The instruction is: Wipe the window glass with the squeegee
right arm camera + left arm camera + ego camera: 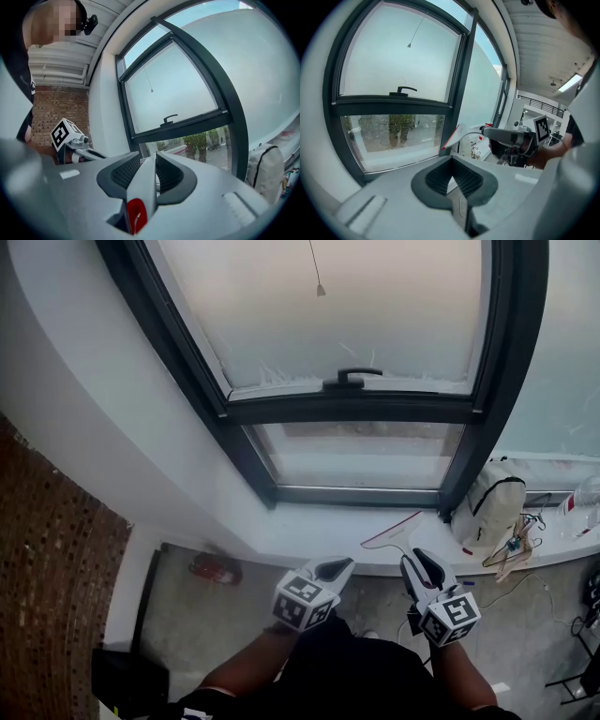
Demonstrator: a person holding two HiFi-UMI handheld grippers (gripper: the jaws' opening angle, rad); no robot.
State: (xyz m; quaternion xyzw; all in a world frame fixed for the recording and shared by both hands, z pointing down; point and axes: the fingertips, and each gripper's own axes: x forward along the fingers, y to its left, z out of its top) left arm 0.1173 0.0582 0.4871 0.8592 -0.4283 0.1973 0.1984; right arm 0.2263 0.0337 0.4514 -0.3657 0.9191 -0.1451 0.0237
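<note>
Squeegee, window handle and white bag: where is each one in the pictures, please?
squeegee (141,190), right gripper view, its white handle.
window handle (347,379), head view, middle of its grip.
white bag (483,512), head view, its front side.

both forearms (246,667) reach forward, low and near each other; the left gripper (331,570) has its jaws together, empty; the right gripper (424,568) clamps the squeegee (148,187) handle.
</note>
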